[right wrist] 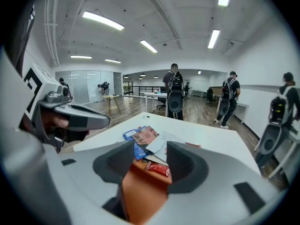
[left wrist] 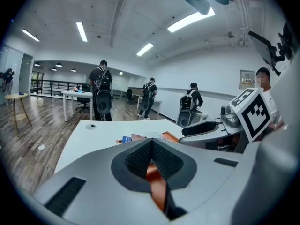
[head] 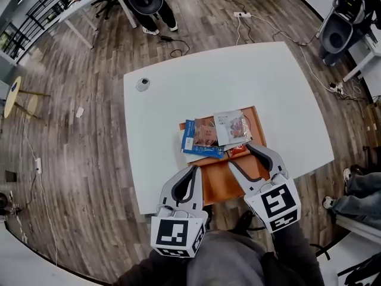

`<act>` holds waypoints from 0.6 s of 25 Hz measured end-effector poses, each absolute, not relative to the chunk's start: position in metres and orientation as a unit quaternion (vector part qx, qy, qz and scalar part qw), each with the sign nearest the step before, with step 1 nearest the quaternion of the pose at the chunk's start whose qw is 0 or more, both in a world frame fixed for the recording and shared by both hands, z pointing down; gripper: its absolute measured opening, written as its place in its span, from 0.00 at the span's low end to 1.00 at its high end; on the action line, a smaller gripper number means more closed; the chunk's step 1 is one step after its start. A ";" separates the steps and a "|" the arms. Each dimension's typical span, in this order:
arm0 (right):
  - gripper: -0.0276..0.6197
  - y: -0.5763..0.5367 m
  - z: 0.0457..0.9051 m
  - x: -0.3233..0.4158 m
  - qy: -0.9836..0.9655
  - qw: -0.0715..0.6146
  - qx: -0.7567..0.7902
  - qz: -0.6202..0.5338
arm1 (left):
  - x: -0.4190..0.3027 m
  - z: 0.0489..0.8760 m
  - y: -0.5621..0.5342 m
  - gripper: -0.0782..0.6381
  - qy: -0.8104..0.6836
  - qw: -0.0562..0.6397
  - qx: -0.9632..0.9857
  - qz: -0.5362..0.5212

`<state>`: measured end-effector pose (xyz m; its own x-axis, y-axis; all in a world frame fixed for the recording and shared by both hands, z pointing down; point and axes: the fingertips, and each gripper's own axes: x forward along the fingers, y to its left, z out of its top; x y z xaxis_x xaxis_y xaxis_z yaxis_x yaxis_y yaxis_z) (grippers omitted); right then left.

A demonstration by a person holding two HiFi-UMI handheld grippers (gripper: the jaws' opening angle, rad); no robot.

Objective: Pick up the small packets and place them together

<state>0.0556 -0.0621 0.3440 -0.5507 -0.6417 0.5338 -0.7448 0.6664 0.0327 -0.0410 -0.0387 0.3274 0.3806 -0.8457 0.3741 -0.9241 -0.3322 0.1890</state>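
Seemingly the gathering is finished: packets (head: 217,133) lie overlapped in one heap on the orange board (head: 223,183), on the white table (head: 178,94). Right gripper (head: 239,155) gapes empty just short of them. Left gripper (head: 193,169) is pinched together, holding nothing. We'd lift away cleanly, nudging nothing loose. Wood floor, people standing beyond. Small round item (head: 142,84) on the table, unclear what.

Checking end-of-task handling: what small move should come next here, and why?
Probably just draw both tools back. The packets already lie in one pile on the orange tray, none loose on the white table; the right tool stands open and empty, the left tool shut.
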 end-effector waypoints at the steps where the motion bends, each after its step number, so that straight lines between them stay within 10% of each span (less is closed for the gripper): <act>1: 0.38 -0.054 0.342 0.058 -0.879 0.253 0.392 0.101 | -0.034 0.327 -0.033 0.10 -0.547 0.185 0.809 0.106; 6: 0.37 -0.013 0.319 0.067 -0.899 0.207 0.371 0.104 | -0.003 0.318 0.001 0.10 -0.549 0.183 0.810 0.100; 11: 0.07 0.020 0.283 0.077 -0.911 0.156 0.372 0.084 | 0.015 0.292 0.031 0.10 -0.558 0.160 0.811 0.076; 15: 0.05 0.041 0.266 0.073 -0.920 0.128 0.363 0.076 | 0.023 0.274 0.048 0.10 -0.564 0.134 0.812 0.067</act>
